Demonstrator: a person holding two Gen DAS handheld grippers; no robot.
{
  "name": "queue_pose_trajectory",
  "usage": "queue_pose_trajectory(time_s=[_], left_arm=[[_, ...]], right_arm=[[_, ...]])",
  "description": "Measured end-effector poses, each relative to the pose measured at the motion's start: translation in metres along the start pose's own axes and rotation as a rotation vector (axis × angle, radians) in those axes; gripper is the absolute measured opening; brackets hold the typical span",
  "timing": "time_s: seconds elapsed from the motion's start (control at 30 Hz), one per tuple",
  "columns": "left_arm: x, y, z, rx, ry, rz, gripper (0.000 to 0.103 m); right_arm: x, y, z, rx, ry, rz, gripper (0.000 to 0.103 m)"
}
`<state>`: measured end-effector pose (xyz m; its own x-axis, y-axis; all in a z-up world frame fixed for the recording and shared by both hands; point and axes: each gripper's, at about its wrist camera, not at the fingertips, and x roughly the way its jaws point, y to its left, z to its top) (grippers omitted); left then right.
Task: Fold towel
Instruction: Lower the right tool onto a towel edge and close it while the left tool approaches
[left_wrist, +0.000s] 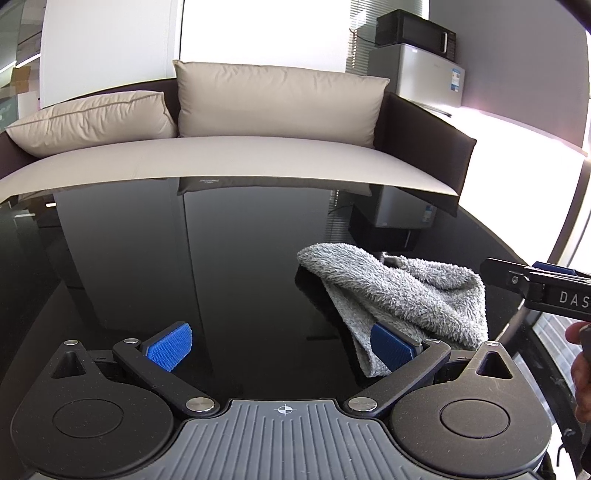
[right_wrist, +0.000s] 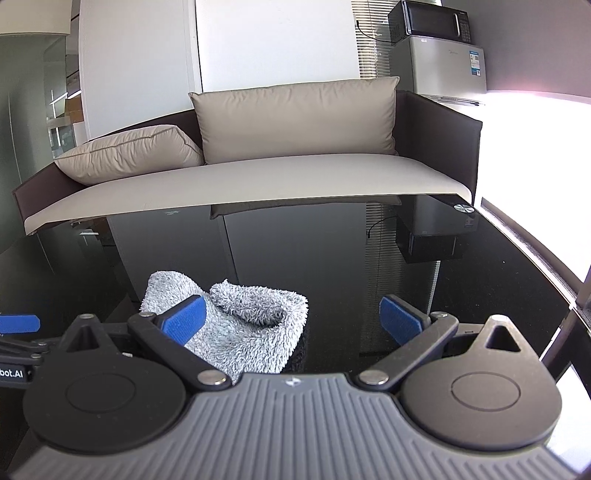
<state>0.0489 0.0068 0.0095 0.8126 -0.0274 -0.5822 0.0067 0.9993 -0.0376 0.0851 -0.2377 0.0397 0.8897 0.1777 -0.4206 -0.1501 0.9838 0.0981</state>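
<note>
Fluffy grey towel (right_wrist: 236, 332) crumpled on glossy black table (left_wrist: 221, 258); I see no fold yet. Left gripper (left_wrist: 280, 347) and right gripper (right_wrist: 299, 321) fingers both apart, holding nothing.

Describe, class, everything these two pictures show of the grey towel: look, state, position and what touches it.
The grey towel is fluffy, long-piled cloth, crumpled in a loose heap, not yet folded flat. It lies on the glossy black table, which mirrors it faintly. It sits between the two open grippers: one blue pad of the left gripper overlaps its near edge, and one pad of the right gripper overlaps it too; actual contact cannot be told.
</note>
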Motion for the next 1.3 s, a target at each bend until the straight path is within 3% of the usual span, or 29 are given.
queue_pose_trajectory(time_s=[0.67, 0.73, 0.8, 0.93, 1.0, 1.1, 1.17, 1.3], left_arm=[[0.028, 0.003, 0.021, -0.005, 0.006, -0.029, 0.102], [0.028, 0.002, 0.021, -0.003, 0.007, -0.033, 0.102], [0.028, 0.001, 0.020, 0.000, 0.010, -0.038, 0.102], [0.028, 0.003, 0.020, 0.000, 0.013, -0.043, 0.102], [0.029, 0.003, 0.019, 0.000, 0.017, -0.042, 0.102], [0.032, 0.004, 0.018, -0.006, 0.027, -0.045, 0.102], [0.034, 0.004, 0.018, -0.004, 0.030, -0.043, 0.102], [0.036, 0.004, 0.017, -0.003, 0.029, -0.038, 0.102]], right_arm=[[0.052, 0.030, 0.018, -0.199, 0.068, 0.054, 0.102], [0.057, 0.034, 0.018, -0.219, 0.077, 0.057, 0.097], [0.065, 0.037, 0.017, -0.244, 0.095, 0.062, 0.083], [0.079, 0.041, 0.014, -0.274, 0.137, 0.063, 0.067], [0.085, 0.041, 0.013, -0.283, 0.155, 0.064, 0.051], [0.090, 0.041, 0.012, -0.288, 0.158, 0.052, 0.034], [0.089, 0.037, 0.013, -0.264, 0.150, 0.031, 0.027], [0.082, 0.019, 0.022, -0.171, 0.107, -0.008, 0.026]])
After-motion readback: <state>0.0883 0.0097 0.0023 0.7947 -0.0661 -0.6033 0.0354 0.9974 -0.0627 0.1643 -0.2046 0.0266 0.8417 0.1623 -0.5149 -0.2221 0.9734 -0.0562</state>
